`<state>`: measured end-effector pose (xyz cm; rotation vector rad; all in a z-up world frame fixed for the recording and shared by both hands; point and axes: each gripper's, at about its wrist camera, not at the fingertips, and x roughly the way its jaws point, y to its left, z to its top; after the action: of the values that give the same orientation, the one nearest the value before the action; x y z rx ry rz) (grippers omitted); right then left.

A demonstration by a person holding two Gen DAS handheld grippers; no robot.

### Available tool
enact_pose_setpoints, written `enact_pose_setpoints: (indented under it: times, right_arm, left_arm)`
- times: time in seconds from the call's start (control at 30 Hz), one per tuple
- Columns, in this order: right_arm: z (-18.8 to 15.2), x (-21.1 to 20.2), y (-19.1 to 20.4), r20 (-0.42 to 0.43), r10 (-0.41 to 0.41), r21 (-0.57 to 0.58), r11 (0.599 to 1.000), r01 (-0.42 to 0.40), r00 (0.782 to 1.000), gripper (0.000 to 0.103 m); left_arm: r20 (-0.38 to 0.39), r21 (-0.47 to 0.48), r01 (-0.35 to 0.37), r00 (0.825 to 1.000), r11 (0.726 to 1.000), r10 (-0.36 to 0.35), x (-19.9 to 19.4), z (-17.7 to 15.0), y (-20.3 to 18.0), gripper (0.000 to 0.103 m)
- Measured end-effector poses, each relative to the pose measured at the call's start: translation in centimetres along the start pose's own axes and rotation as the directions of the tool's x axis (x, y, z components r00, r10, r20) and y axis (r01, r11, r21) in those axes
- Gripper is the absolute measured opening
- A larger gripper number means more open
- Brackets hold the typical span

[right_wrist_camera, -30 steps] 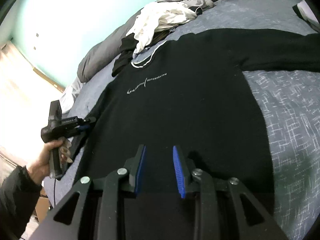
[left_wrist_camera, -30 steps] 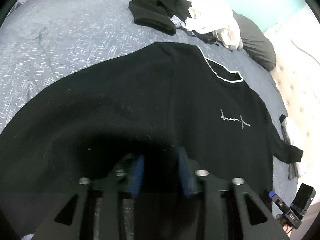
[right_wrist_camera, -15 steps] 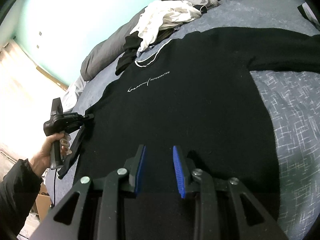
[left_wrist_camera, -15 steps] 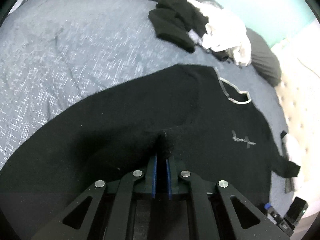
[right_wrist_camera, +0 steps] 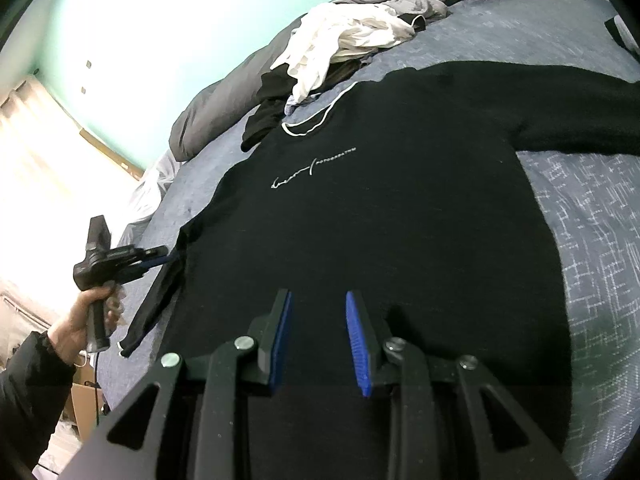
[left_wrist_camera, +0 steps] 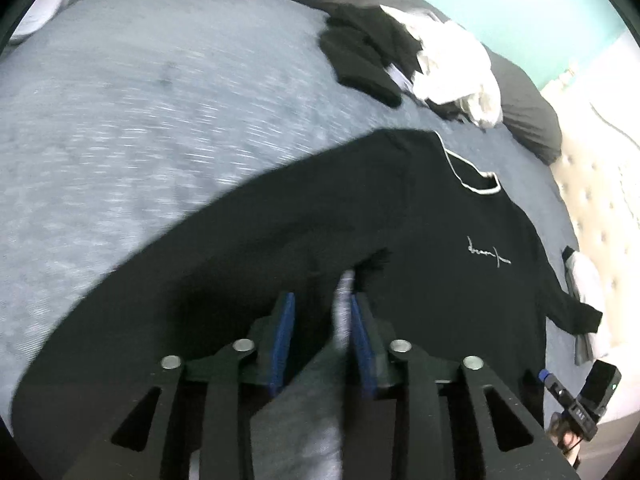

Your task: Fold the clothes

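A black sweater [left_wrist_camera: 420, 220] with a white-trimmed neck and small white script lies spread, front up, on the bed. My left gripper [left_wrist_camera: 320, 308] is open at the notch between one sleeve and the body. Black cloth and a strip of grey bedspread show between its blue pads. The right wrist view shows the left gripper [right_wrist_camera: 160, 258] in a hand at the sweater [right_wrist_camera: 380, 220], its tip touching the left sleeve [right_wrist_camera: 152, 304], which trails down from it. My right gripper [right_wrist_camera: 318, 320] hangs open over the hem with nothing between its fingers. It also shows at the edge of the left wrist view, right gripper [left_wrist_camera: 546, 378].
A pile of white and black clothes [left_wrist_camera: 420, 60] lies past the neck, also seen as the pile [right_wrist_camera: 344, 36]. Dark grey pillows [left_wrist_camera: 528, 120] line the far edge. A tufted headboard [left_wrist_camera: 600, 200] and another small garment [left_wrist_camera: 584, 280] are at the right. Grey-blue bedspread [left_wrist_camera: 140, 120] surrounds the sweater.
Half a second ago my left gripper was shut on a pinch of black cloth; its fingers now stand apart and the view has shifted. The right gripper has barely moved.
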<state>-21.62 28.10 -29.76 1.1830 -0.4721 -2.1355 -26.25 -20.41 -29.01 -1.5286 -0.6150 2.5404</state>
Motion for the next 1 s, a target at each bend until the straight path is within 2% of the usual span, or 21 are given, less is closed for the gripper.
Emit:
enact_pose_setpoints:
  times: [0.27,0.43,0.53,0.6,0.9,1.0]
  right_arm:
    - [0.0,0.4,1.0,0.007,0.011,-0.012,1.000,-0.011,1.000,0.027]
    - [-0.2,1.0,1.6,0.001,0.010,-0.021,1.000,-0.010,1.000,0.027]
    - [-0.4,1.4,2.1,-0.005,0.003,-0.034,0.999,-0.003,1.000,0.027]
    - [-0.5,1.7,2.4,-0.010,0.001,-0.045,0.999,-0.002,1.000,0.027]
    - [-1.1,2.6,3.4,-0.031,0.008,-0.065,0.998,-0.010,1.000,0.027]
    - [-1.2,2.7,3.6,-0.035,0.009,-0.067,0.998,-0.012,0.999,0.027]
  left_arm:
    - [0.048,-0.154,-0.069,0.996,0.986,0.078,-6.5,-2.0,9.2,0.040]
    - [0.057,-0.180,-0.131,0.988,0.975,0.144,-9.5,-3.8,13.6,0.040]
    - [0.051,-0.197,-0.145,0.986,0.970,0.158,-10.2,-4.9,15.2,0.045]
    - [0.047,-0.208,-0.154,0.985,0.966,0.167,-10.7,-5.7,16.2,0.055]
    - [0.025,-0.256,-0.195,0.978,0.947,0.208,-12.7,-9.1,20.8,0.058]
    - [0.001,-0.253,-0.201,0.978,0.946,0.208,-12.5,-9.9,21.3,0.058]
